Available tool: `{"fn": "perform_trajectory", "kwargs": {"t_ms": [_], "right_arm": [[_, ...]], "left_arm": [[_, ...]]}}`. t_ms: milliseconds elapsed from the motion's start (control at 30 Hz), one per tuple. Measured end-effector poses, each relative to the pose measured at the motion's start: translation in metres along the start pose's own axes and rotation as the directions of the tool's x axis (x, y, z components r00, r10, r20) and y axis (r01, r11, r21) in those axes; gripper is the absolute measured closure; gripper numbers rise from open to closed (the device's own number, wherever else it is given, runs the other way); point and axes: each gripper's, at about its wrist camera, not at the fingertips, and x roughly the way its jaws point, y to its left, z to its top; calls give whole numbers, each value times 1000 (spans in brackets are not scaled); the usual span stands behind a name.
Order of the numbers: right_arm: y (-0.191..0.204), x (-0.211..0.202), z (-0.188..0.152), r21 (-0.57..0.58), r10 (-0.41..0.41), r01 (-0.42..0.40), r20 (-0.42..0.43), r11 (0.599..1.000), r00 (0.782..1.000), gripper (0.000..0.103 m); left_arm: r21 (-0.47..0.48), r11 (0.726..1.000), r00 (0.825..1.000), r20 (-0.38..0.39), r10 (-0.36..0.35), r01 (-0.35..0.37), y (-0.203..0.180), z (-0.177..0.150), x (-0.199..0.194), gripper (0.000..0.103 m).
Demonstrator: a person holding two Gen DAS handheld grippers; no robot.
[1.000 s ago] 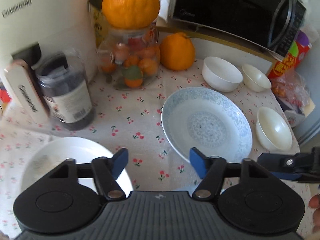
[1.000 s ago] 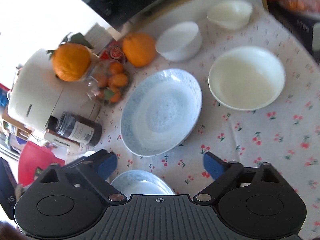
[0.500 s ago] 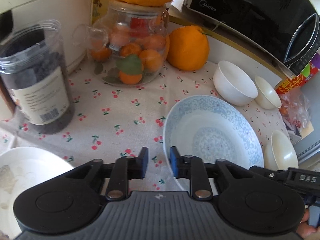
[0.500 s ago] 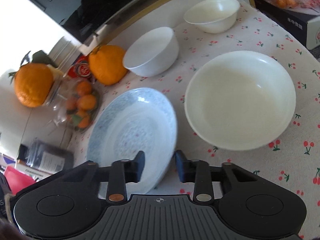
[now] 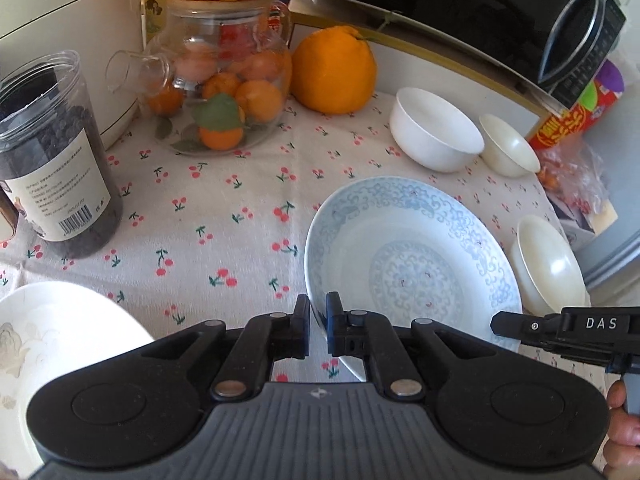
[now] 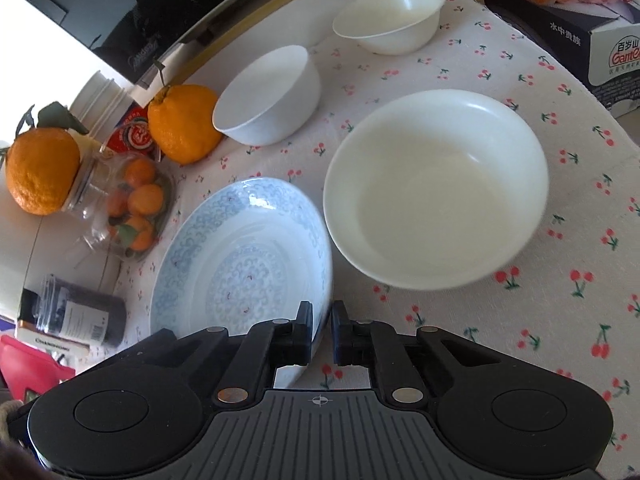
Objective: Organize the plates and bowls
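Left gripper (image 5: 318, 324) clamped on blue patterned plate's (image 5: 412, 264) left rim; right gripper (image 6: 322, 330) clamped on its right rim. Plate on bench (image 5: 224, 216). Risk: uneven lift tips it, glazed rim slips; cream bowl (image 6: 436, 188) just beside.

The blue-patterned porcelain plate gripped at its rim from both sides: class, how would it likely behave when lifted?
The blue-patterned porcelain plate looks rigid, so it should lift without flexing. Its glossy glaze probably makes the thin rim slippery between the left hand-held gripper and right hand-held gripper. Being ceramic, it would likely chip if knocked against the large cream bowl.
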Motion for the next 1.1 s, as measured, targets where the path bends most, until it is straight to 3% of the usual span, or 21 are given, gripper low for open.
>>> {"fn": "perform_trajectory", "kwargs": {"t_ms": [733,833,900,1000,1100], "right_arm": [[-8,-10,2,15,-48,48,11,999,999,93],[-9,-10,2,15,-35,35,8,999,999,90],[-8,-11,2,8,-32,32,7,999,999,89],[-8,-17,2,1,-6,6,7,1000,1000,78],[-7,-25,1,-19,6,-6,15,1000,1000,57]], "left_arm": [[61,998,1000,-11,-26,27,-12,-11,1,94],[74,997,999,-10,-32,32,-13,-11,0,93],[79,996,1000,-1,-29,29,-13,-11,-3,83],[92,995,999,17,-32,30,-14,-12,-10,73],[101,994,999,31,-34,31,-14,-15,-18,57]]}}
